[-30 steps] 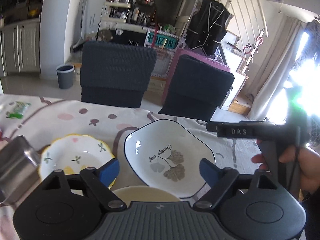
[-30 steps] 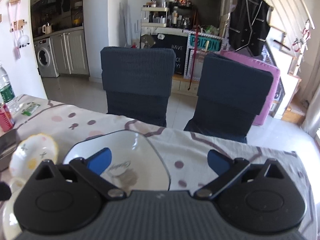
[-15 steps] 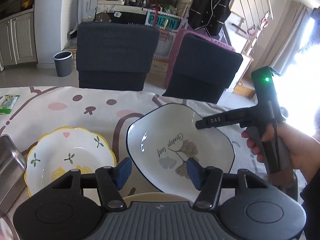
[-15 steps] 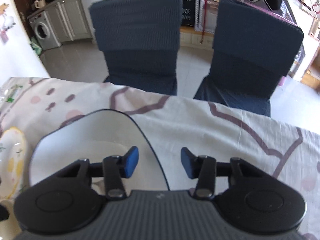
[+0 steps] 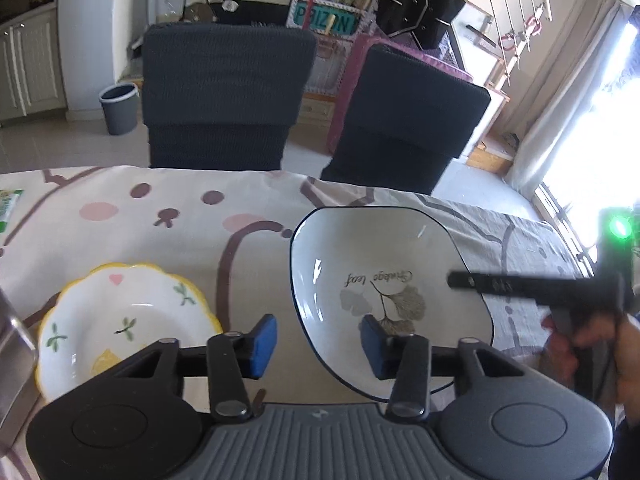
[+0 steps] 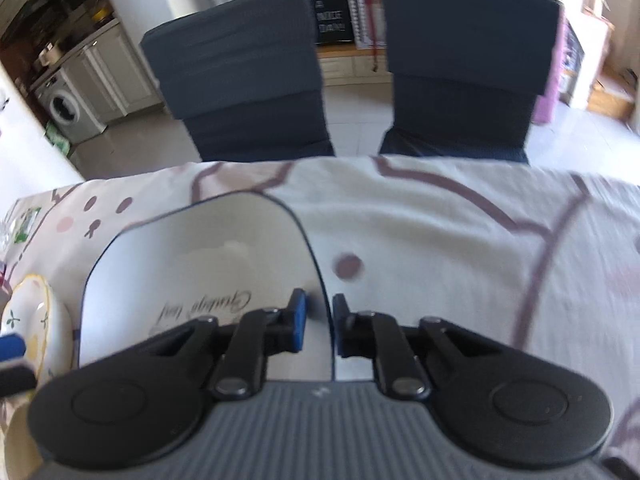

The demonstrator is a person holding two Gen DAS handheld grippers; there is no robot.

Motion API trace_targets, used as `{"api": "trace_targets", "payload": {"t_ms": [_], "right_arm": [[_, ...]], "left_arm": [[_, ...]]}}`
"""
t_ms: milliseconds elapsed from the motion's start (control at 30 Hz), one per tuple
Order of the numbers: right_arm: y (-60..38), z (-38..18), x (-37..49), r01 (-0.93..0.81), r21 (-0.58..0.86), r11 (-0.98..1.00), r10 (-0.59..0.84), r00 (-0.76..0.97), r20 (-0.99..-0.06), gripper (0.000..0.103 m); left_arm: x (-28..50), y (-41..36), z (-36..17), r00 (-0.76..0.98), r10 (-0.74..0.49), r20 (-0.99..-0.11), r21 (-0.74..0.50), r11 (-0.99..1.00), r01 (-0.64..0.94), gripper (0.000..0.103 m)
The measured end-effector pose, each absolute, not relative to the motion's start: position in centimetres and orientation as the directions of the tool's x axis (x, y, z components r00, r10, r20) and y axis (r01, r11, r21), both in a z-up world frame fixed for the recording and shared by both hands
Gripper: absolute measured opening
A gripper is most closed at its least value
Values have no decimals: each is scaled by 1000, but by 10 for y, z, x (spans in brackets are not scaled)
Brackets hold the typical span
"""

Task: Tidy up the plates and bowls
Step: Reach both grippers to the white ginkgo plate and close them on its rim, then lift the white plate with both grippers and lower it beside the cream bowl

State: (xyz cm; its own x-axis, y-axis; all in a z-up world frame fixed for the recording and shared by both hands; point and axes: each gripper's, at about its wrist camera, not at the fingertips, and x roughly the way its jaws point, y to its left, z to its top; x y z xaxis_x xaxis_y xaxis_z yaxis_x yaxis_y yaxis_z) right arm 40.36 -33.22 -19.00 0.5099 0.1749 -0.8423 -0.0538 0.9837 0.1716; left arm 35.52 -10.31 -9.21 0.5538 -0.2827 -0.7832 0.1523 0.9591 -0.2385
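Observation:
A white square plate with a dark rim and a ginkgo leaf print (image 5: 384, 280) lies on the tablecloth; it also shows in the right wrist view (image 6: 200, 272). A yellow-rimmed scalloped bowl (image 5: 120, 320) sits to its left, also at the left edge of the right wrist view (image 6: 28, 316). My left gripper (image 5: 318, 342) is half open and empty, straddling the plate's near left rim. My right gripper (image 6: 320, 322) has its jaws closed on the plate's right rim. In the left wrist view it (image 5: 460, 280) reaches in over the plate's right edge.
A metal container (image 5: 12, 364) stands at the far left. Two dark chairs (image 5: 224, 92) stand behind the table's far edge. A cream dish rim (image 6: 20, 440) shows at the lower left of the right wrist view. A green packet (image 6: 28, 220) lies far left.
My right gripper has closed from wide open onto the plate's right rim. My left gripper has narrowed and moved forward toward the plate's near left rim.

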Motion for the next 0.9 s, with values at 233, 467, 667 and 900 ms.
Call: {"api": "trace_targets", "payload": {"t_ms": [233, 467, 667, 900], "right_arm": [[-369, -195, 353, 15, 297, 955, 248, 511, -823, 12], [-379, -205, 353, 60, 375, 925, 291, 524, -801, 11], [-374, -206, 357, 78, 371, 925, 275, 537, -797, 11], [-369, -205, 359, 88, 372, 924, 265, 554, -789, 11]], "left_arm": [[393, -125, -106, 493, -245, -835, -159, 965, 210, 38], [428, -137, -129, 436, -204, -877, -94, 961, 260, 29], [442, -135, -145, 400, -226, -888, -133, 960, 247, 14], [443, -126, -148, 394, -276, -877, -191, 952, 240, 11]]}}
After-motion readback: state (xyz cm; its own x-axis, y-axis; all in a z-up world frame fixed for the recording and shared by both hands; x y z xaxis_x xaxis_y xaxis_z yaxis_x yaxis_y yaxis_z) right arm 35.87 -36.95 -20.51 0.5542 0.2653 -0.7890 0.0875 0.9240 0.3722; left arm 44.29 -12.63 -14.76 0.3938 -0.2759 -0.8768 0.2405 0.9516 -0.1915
